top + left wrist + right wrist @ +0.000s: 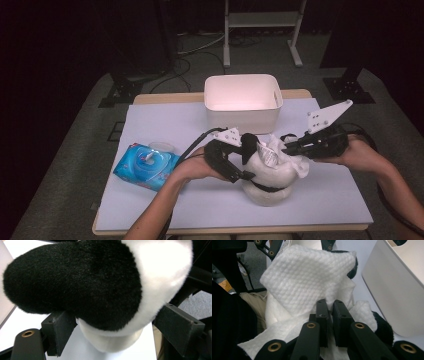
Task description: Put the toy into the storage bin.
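A black-and-white plush toy stands on the white table top near the front middle. My left gripper reaches in from the left with its jaws set wide around the toy. In the left gripper view the plush toy lies between the jaws, its fur pressing on both pads. My right gripper comes in from the right, shut on a white textured wipe that lies over the top of the toy. The right gripper pinches a fold of the wipe.
A white open bin stands at the back middle of the table, close beside the right gripper as the bin wall. A blue pack of wet wipes lies at the left. The floor drops away past the table edges.
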Demonstrator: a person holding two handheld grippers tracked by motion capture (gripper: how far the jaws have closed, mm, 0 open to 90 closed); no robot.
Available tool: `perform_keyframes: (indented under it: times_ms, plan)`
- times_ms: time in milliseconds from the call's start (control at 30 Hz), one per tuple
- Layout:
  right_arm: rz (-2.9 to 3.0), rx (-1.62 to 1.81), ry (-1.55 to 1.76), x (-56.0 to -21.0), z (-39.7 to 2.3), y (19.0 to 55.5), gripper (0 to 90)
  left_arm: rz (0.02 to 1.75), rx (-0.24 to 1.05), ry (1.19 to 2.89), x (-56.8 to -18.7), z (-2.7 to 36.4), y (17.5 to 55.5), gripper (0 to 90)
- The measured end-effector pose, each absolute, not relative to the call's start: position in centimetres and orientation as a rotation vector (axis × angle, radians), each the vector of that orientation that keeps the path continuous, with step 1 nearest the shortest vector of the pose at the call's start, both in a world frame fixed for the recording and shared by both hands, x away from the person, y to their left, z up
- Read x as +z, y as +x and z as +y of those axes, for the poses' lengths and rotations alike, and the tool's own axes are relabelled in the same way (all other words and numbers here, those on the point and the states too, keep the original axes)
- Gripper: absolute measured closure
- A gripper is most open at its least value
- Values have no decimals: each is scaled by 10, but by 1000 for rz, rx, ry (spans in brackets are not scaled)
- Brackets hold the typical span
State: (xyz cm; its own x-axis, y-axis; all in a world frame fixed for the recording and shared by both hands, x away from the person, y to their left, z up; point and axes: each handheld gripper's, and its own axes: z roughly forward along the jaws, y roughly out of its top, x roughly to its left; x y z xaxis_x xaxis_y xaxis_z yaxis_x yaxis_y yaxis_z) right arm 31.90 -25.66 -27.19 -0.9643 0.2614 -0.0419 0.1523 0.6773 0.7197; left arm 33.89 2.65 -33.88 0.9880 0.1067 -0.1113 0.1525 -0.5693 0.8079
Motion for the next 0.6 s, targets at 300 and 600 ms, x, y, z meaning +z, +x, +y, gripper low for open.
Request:
perform_keyframes:
  times_ms: [300, 600]
  plan:
    - [2711, 1265, 337, -269, -255, 322, 830, 212, -60, 2162, -331, 33, 343, 250]
    - [2717, 1316, 310, -269, -240, 325, 831, 213, -20, 2196, -320, 49, 340, 249]
